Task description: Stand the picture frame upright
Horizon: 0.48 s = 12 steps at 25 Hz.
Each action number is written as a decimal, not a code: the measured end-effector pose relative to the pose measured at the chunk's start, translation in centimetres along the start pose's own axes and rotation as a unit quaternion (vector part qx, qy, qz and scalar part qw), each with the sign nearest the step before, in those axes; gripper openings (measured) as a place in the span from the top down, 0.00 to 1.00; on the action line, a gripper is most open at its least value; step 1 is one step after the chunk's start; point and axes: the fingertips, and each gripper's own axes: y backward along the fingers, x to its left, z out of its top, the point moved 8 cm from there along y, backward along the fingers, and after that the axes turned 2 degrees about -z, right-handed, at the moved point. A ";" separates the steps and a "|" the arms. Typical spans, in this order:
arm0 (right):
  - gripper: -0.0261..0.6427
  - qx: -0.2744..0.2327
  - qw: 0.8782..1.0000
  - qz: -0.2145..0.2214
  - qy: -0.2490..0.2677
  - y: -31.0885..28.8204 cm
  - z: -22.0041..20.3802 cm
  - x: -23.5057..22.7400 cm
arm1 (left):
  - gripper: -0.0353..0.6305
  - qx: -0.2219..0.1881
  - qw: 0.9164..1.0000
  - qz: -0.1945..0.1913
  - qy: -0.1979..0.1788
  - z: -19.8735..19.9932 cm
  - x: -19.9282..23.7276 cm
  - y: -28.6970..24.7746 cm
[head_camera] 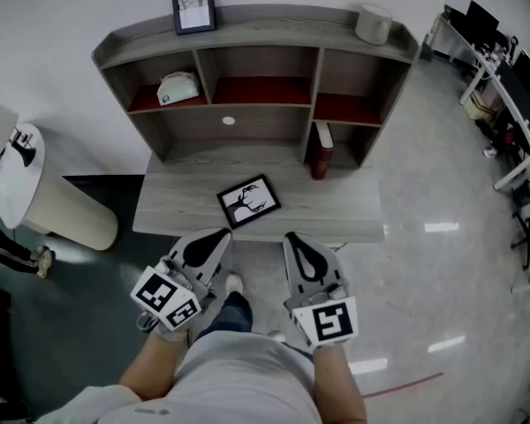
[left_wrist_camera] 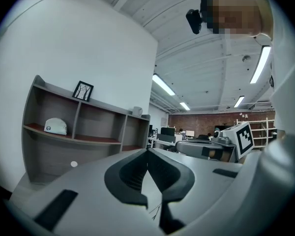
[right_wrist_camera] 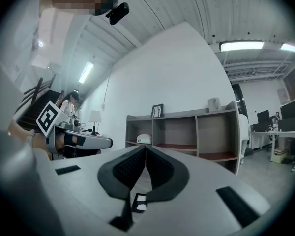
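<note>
A: Head view: where is the picture frame (head_camera: 248, 200) laid?
B: Flat on the worktop (head_camera: 177, 203). Just before it, the left claw (head_camera: 223, 233) and right claw (head_camera: 291, 237) are held clenched, empty; a red book (head_camera: 321, 151) is stood behind, rightward.

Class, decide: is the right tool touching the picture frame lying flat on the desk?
Apart. The head view shows bare desk between right tool and picture frame.

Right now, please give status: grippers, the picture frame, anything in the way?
Left gripper and right gripper shut, empty, at near edge of desk. Picture frame lying flat on it. Path clear; red book stands off to the right.
</note>
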 end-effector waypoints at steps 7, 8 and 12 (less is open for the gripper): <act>0.93 0.025 0.999 -0.019 -0.016 -7.7 -1.0 -1.2 | 0.93 0.013 1.000 0.004 0.007 0.8 7.8 -2.1; 0.93 0.027 0.999 -0.024 -0.020 -8.8 -1.2 -1.3 | 0.93 0.016 1.000 0.003 0.007 1.0 8.9 -2.4; 0.93 0.043 0.998 -0.035 -0.025 -12.4 -2.0 -1.9 | 0.93 0.027 1.000 -0.007 0.000 1.7 13.0 -3.5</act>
